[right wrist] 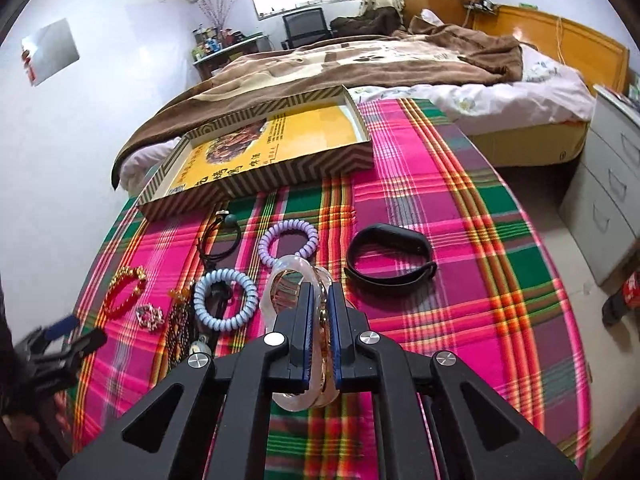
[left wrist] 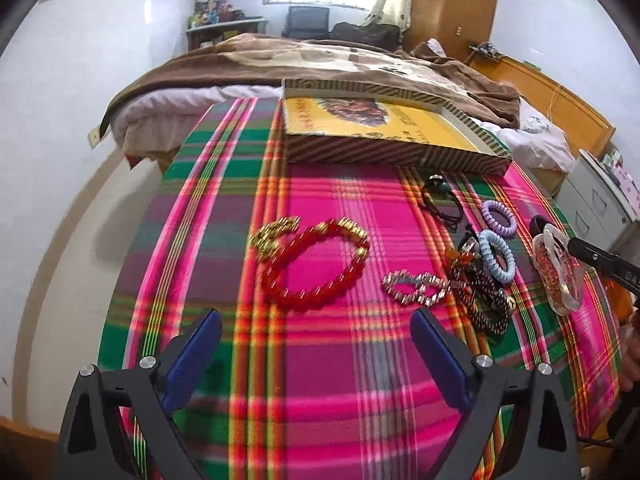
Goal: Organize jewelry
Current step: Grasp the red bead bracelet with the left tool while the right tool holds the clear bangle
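Red bead bracelet (left wrist: 316,268) (gold accents); pink-green plaid cloth (left wrist: 320,380); striped box (right wrist: 256,152).

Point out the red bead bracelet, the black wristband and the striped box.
red bead bracelet (left wrist: 316,268): left wrist view, on its lower beads.
black wristband (right wrist: 390,258): right wrist view, on its strap.
striped box (right wrist: 280,182): right wrist view, on its near wall.

Right of the black wristband (right wrist: 390,258) the plaid cloth (right wrist: 500,280) lies bare, while hair ties and bracelets crowd its left.

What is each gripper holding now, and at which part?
The right gripper clamps the clear bangle across its near rim. The left gripper is open and holds nothing.
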Tool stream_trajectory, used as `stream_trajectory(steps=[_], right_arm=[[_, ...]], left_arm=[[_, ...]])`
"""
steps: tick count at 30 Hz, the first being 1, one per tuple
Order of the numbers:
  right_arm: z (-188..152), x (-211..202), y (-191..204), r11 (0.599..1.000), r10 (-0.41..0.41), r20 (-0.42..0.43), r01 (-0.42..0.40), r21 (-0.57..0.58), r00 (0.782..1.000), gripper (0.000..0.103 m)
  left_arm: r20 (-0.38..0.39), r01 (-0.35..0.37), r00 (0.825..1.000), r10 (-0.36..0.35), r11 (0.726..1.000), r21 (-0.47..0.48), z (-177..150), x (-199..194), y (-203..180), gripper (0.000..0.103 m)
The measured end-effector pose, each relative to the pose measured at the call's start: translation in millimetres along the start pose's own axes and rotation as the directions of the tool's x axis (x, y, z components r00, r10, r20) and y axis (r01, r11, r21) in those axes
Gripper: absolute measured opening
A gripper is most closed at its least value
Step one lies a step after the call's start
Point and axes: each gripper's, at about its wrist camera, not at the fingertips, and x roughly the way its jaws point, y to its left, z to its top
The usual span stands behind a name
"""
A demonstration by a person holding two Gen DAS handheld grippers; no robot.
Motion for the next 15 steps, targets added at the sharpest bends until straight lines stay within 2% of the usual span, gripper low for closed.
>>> stream_trajectory(steps=[2, 4, 8, 11, 15], right_arm=[[0.1, 1.7, -0.1, 1.0, 0.001, -0.01, -0.001, -0.024, 1.0, 0.007], [0.2, 3.8, 1.5, 0.999, 0.003, -0.022, -0.004, -0.05, 1.0, 0.007], [1.5, 7.3, 4.4, 0.996, -0.007, -0.039, 0.003, -0.085, 0.999, 0.008], [1.5, 9.6, 6.3, 0.995, -0.019, -0.04, 0.015, -0.095, 0.999, 0.009], [0.0, 13.9, 7.1, 0.995, -0.028, -0.054, 0.023, -0.1, 0.998, 0.011]], left_arm=[[-0.018, -0.008, 1.0, 0.008, 1.0, 0.02, 5.5, 9.2, -4.0, 0.089], [-0.025, -0.009, 1.0, 0.01, 0.999, 0.044, 9.0, 15.3, -7.3, 0.088], [-0.06, -0.026, 0.998, 0.031, 0.996, 0.089, 14.4, 30.5, -11.3, 0.076], [-0.068, -0.045, 0.996, 0.053, 0.992, 0.121, 15.5, 37.6, -15.2, 0.075], [-0.066, -0.03, 0.997, 0.039, 0.99, 0.134, 19.2, 40.0, -17.3, 0.066]])
